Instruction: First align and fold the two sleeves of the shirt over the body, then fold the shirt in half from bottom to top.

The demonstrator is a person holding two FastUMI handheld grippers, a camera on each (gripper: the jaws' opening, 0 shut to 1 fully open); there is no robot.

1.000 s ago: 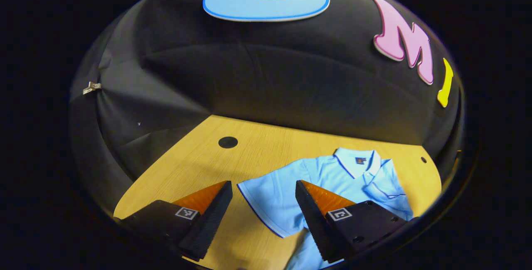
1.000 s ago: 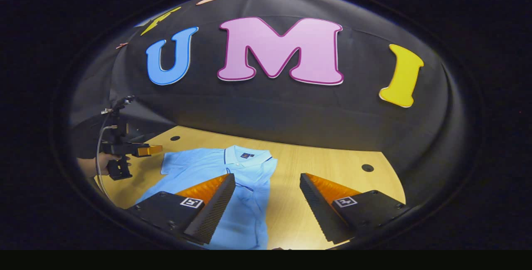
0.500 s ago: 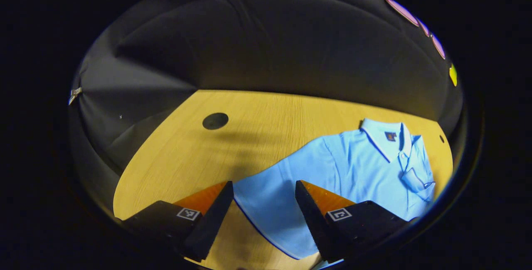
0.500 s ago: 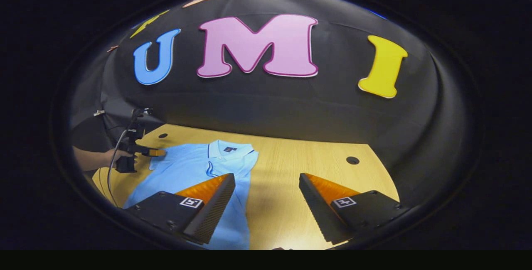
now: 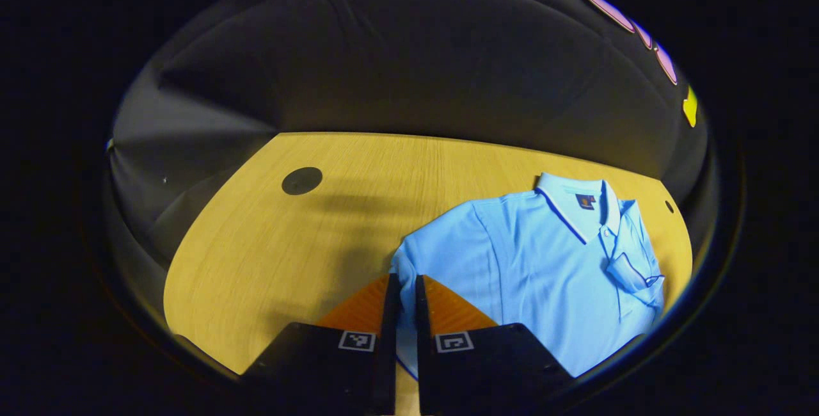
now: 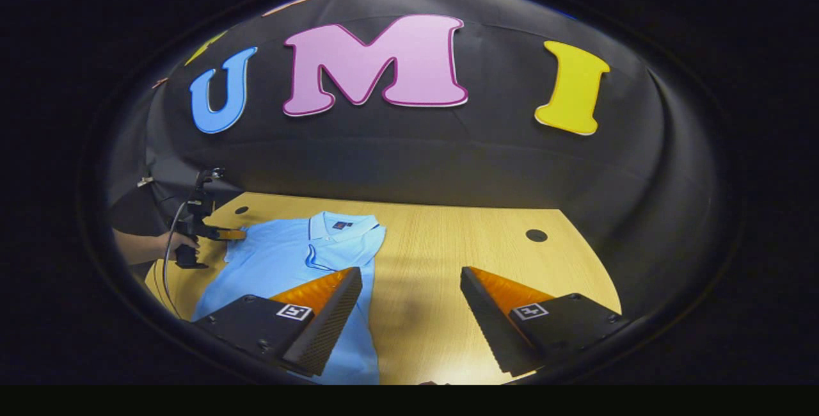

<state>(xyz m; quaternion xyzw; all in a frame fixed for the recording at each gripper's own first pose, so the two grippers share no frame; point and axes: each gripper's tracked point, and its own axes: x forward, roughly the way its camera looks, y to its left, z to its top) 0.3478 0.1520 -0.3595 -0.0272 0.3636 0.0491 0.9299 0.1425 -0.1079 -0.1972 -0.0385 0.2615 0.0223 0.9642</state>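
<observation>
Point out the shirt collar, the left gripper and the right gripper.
shirt collar (image 5: pixel 571 201): left gripper view, on the collar's flat band.
left gripper (image 5: pixel 403 288): left gripper view, midway between its closed fingertips, on the sleeve edge.
right gripper (image 6: pixel 411 270): right gripper view, midway between its open fingertips.

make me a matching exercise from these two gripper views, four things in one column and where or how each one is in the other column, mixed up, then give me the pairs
Column one:
1. left gripper
2. right gripper
3. shirt
4. round dark hole

Column two:
A. open, above bare table
B. lying flat, collar toward the booth wall
C. in the tabletop, left of the shirt in the left gripper view
D. closed on the sleeve edge

Pairs: 1-D, 2-A, 3-B, 4-C
</observation>
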